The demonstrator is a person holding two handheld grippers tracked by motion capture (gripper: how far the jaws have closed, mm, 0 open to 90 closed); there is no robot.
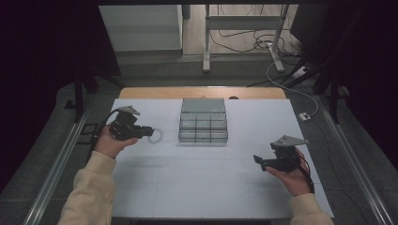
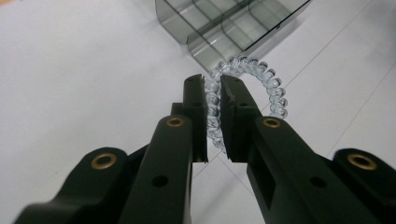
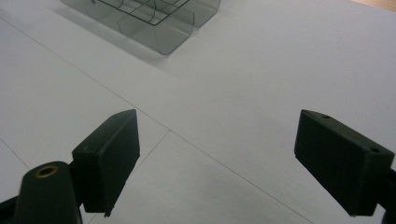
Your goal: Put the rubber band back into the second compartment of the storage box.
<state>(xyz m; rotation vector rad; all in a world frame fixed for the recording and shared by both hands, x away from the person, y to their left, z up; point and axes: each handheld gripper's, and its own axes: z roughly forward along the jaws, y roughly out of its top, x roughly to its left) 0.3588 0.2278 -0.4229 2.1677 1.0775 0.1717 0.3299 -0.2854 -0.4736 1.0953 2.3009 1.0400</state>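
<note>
The left hand-held gripper (image 2: 212, 88) is clenched on a clear spiral hair tie (image 2: 261, 77), held above the tabletop (image 1: 197, 178) just left of the grey compartment organizer (image 1: 203, 123), while the right hand-held gripper (image 3: 215, 158) gapes empty.

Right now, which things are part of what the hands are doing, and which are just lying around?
Part of the job:
- left gripper, shut on the hair tie
- clear coiled hair tie
- grey organizer box, probably where it goes

Just lying about:
- right gripper, open and holding nothing
- white plug at the table's far right corner
- cables on the floor
</note>
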